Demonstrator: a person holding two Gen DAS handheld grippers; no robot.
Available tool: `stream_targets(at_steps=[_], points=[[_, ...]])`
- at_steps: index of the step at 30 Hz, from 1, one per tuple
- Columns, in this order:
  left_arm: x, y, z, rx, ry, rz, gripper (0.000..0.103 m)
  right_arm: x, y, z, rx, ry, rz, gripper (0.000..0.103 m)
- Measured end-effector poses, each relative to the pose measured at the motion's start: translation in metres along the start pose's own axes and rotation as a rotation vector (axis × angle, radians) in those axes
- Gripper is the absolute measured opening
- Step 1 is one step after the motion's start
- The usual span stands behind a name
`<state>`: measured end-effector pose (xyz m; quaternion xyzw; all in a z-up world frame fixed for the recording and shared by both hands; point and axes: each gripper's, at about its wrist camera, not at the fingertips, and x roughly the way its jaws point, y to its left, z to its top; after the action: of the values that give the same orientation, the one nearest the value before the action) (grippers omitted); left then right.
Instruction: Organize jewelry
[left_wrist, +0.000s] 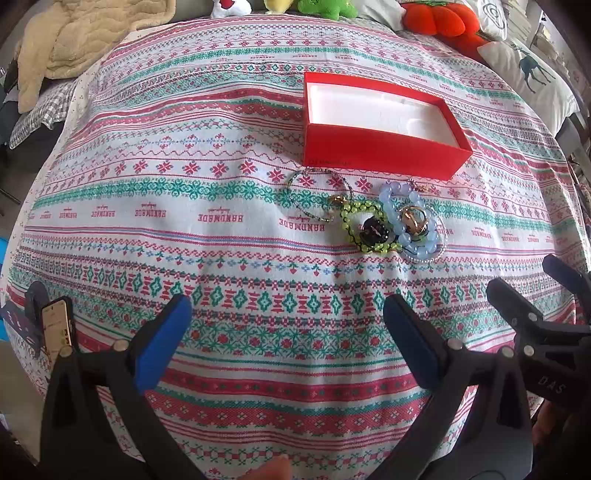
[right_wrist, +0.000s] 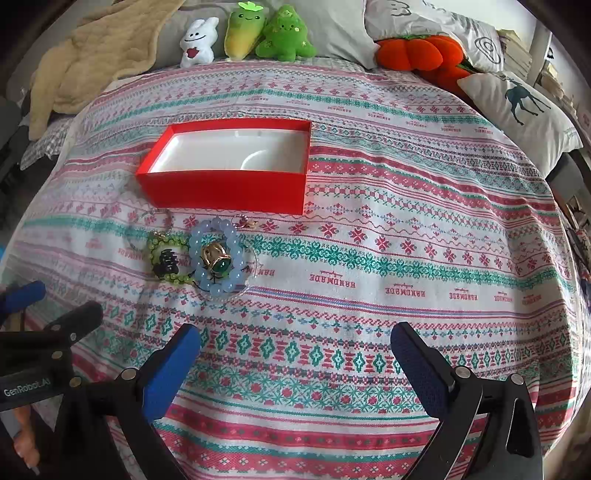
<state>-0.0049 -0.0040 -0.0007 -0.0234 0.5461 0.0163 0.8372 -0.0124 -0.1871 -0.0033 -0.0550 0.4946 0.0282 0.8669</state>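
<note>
Jewelry (left_wrist: 391, 221) lies in a small tangled heap on the patterned cloth (left_wrist: 221, 221) covering the counter, just in front of the open red box (left_wrist: 380, 155), whose white-lined inside looks empty. The heap holds a pale blue bead bracelet (right_wrist: 218, 254) with a gold ring set with a green stone (right_wrist: 216, 260) resting inside its loop, a yellow-green bead bracelet (right_wrist: 166, 258) around a dark piece, and a thin dark beaded loop (left_wrist: 317, 195) off to one side. These pieces are judged light, loose and limp: the bead strands would sag and swing when lifted, and the smooth beads may slip from the pads. Since they overlap, pulling one could drag its neighbours. A sensible hold is across one strand of the blue bracelet at its outer edge, clear of the ring; the ring is small and hard and would want a careful pinch on its band. The left claw (left_wrist: 288, 332) and the right claw (right_wrist: 295, 354) both hang above the cloth near the heap, angled down, jaws spread wide and holding nothing
</note>
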Motion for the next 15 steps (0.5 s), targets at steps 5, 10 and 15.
stream_targets(at_steps=[5, 10, 15], points=[[0.0007, 0.0000, -0.0002, 0.000, 0.000, -0.001, 0.103, 0.0006, 0.0016, -0.0006, -0.002, 0.000, 0.003, 0.103], [0.0009, 0.0001, 0.0001, 0.000, 0.001, 0.000, 0.103, 0.0006, 0.0022, -0.0008, 0.000, 0.000, 0.002, 0.103], [0.0006, 0.0005, -0.0001, 0.001, -0.001, -0.001, 0.103, 0.0006, 0.0017, -0.0008, -0.001, 0.000, 0.002, 0.103]])
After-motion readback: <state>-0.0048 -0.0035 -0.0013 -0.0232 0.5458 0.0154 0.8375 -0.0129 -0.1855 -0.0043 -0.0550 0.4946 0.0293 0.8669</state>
